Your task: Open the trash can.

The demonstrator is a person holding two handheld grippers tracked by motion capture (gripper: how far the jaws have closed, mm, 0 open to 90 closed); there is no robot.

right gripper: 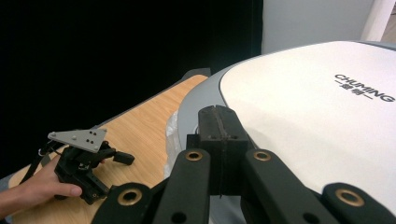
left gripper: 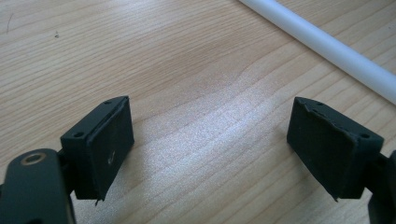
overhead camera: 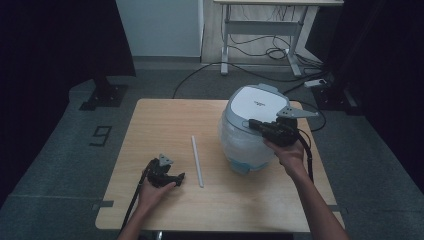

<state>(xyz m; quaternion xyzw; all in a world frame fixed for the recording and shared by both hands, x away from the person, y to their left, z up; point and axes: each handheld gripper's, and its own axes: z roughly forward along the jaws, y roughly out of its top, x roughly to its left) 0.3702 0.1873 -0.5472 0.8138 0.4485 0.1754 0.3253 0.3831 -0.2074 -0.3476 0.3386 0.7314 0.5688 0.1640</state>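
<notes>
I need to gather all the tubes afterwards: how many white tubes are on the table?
1. The white tube lies on the wooden table, between the left gripper and the bin. Another could hide behind the bin.

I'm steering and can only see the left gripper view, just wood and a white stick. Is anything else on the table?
Observer: Yes, a white and grey bin with a plastic liner stands on the table's right side.
Operator: Where's the other hand-held gripper?
Observer: The right hand-held gripper is shut, its tip on the bin's lid.
Operator: Does the lid say anything?
Observer: It reads CHUMING.
</notes>
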